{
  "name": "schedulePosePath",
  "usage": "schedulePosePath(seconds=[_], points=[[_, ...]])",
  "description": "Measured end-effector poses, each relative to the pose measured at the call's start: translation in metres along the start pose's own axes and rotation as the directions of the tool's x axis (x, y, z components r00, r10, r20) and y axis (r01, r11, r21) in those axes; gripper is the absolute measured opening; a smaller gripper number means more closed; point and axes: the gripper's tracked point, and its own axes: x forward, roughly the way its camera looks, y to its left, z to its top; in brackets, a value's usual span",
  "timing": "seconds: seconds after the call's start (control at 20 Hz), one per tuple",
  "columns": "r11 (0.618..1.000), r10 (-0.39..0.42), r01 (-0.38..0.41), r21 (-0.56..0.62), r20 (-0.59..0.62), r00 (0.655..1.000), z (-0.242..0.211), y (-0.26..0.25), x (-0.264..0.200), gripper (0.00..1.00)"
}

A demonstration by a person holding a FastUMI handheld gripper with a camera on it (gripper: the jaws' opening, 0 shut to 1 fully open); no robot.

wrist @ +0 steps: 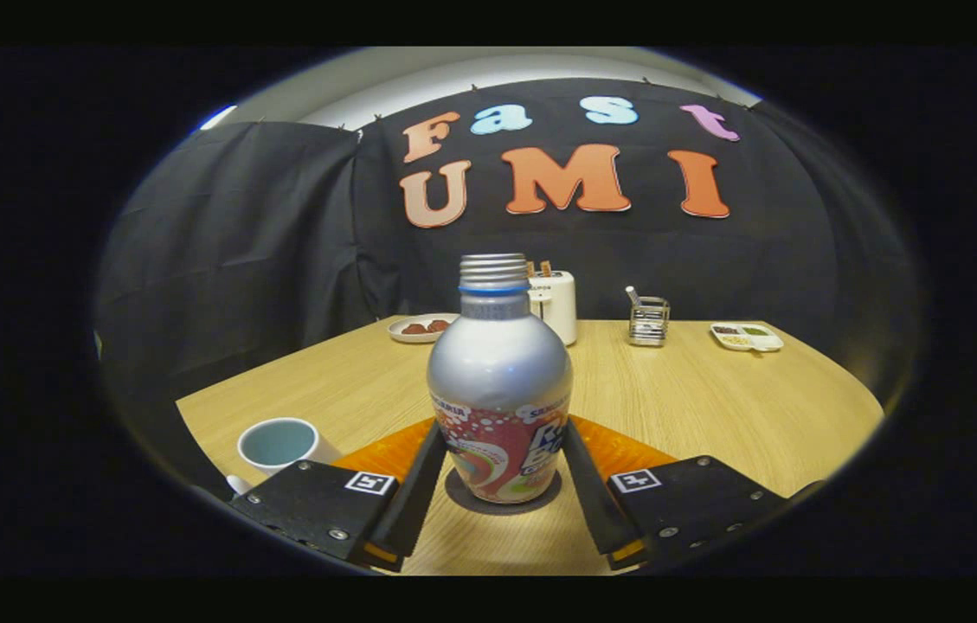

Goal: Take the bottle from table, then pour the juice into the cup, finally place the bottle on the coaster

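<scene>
Bottle (499,407) stands upright on the dark coaster (503,504) (cap off), gripper (501,450) clenched on its sides.

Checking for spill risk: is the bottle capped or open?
Open. The bottle, upright between the hand-held gripper fingers on a dark coaster, shows bare screw threads at its neck, with no cap.

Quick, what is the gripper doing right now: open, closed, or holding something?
Gripper: closed on the bottle, one finger pressing each side of its lower body; the bottle stands upright on the dark coaster.
</scene>
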Motion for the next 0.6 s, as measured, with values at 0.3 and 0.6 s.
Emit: schedulePosePath(seconds=[0.3, 0.6], points=[[1.000, 0.002, -0.003, -0.019, -0.029, 1.000, -0.016, -0.002, 0.013, 0.77], [0.999, 0.008, -0.009, -0.034, -0.019, 1.000, -0.018, 0.001, 0.010, 0.80]])
